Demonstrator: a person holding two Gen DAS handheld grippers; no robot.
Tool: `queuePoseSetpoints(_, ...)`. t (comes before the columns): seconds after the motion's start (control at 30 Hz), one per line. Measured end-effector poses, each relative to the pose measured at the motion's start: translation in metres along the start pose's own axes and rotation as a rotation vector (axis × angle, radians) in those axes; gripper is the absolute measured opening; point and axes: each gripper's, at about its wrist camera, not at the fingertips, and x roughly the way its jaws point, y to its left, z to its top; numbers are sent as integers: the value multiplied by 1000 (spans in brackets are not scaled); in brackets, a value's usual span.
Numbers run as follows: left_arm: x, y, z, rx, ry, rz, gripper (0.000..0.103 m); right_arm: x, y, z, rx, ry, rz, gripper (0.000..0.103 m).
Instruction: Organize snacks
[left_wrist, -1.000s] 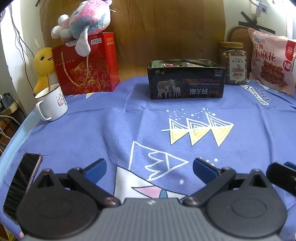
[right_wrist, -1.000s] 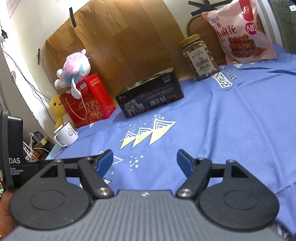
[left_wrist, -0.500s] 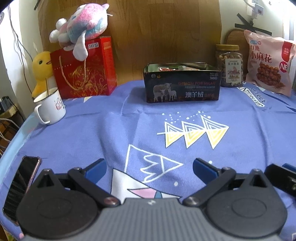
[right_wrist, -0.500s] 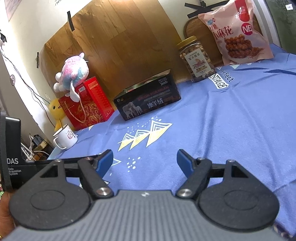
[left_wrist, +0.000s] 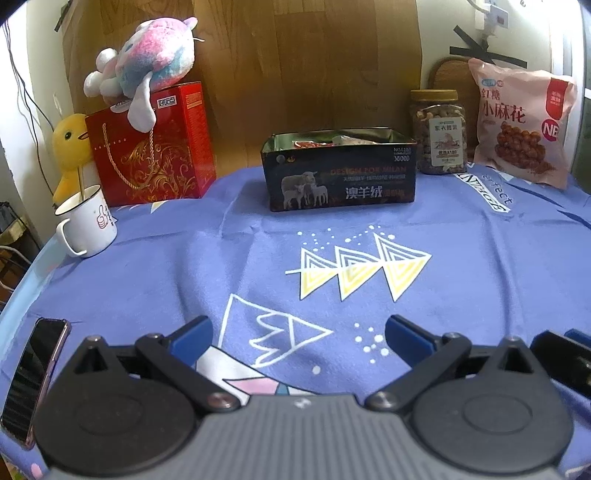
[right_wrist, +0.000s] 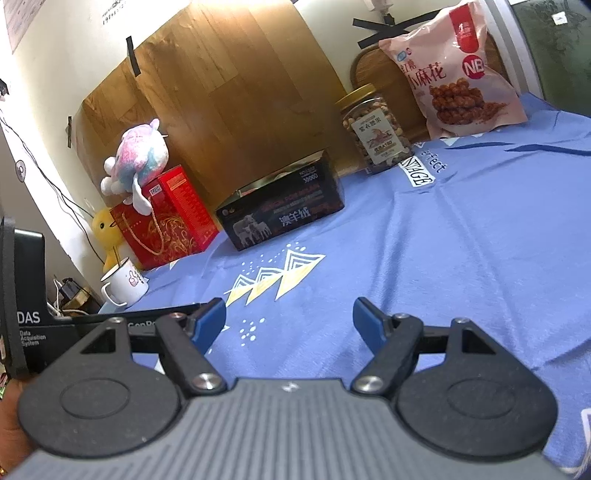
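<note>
both grippers, left (left_wrist: 299, 334) and right (right_wrist: 290, 317), hover with fingers wide and empty; reach far for the nut jar (left_wrist: 439, 133), then set it by the tin (left_wrist: 340, 173).

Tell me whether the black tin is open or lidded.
Open: the black tin has no lid on, and packets show above its rim in the left wrist view.

You've got a table under a blue cloth (left_wrist: 184, 266) printed with triangles. Behind it a wooden board (left_wrist: 306, 70) leans on a cream wall (right_wrist: 66, 55), black tape strips at its edges. Cables run down the wall on your left. A white socket (left_wrist: 495, 16) sits top right. Soft, warm light.
</note>
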Motion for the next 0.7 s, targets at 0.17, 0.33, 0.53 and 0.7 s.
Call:
queuePoseSetpoints(0.17,-3,0,-1,0,-4,0,103,-1,-3,-1,14,-1,6,78)
queuePoseSetpoints(0.33,-3,2,-2,-8,-4,8,103,-1,-2,-2,13,0,16,78)
queuePoseSetpoints(0.53,-4,6,-3,-21,-16,18,103,0,-3,-2,12,5,18,78)
queuePoseSetpoints(0.7,-4,6,-4,2,-40,74,103,3,-2,-3,9,14,20,78)
